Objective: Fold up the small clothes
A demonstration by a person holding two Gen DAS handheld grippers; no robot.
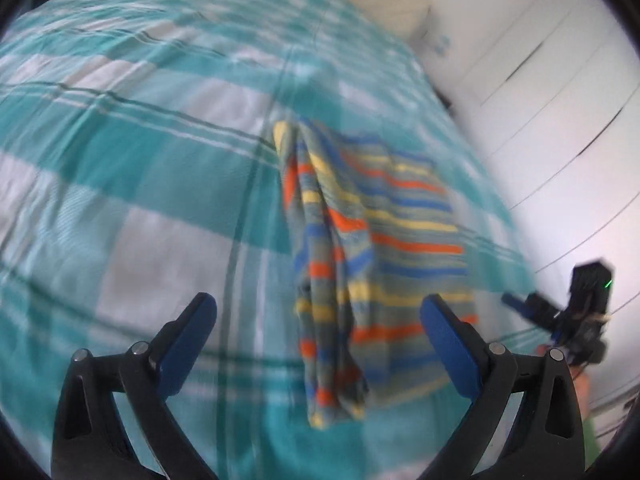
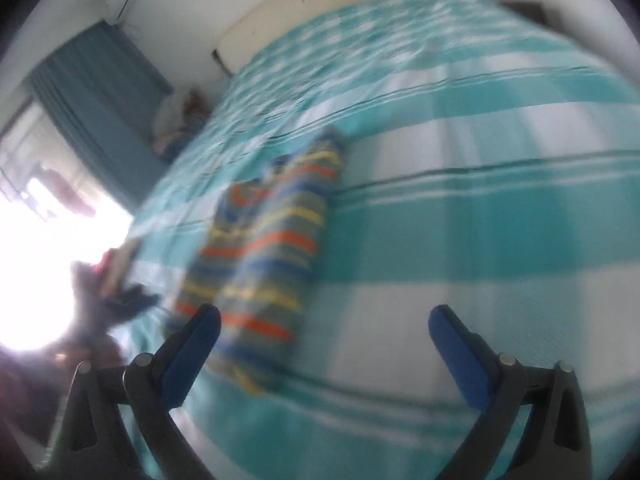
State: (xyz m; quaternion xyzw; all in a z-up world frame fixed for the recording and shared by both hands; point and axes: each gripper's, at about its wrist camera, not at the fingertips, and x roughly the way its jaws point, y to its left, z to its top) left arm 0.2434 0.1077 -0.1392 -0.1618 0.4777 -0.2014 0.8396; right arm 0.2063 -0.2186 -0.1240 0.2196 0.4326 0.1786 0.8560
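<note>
Striped garment (image 1: 376,240) is lying folded on bed (image 1: 120,184) nr its edge; both grippers' fingers (image 1: 192,336) (image 2: 456,344) are gaping wide, holding nothing.

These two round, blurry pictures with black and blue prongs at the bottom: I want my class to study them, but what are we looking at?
Each picture comes from a camera on a hand-held clamp tool, one per hand, looking forward along its two blue-padded fingers. The left gripper and right gripper both stand open, holding nothing. Below them a striped garment, partly folded, lies on a teal and white checked bedspread. The left view also catches the other tool at its right edge. Blur hides finer detail.
</note>
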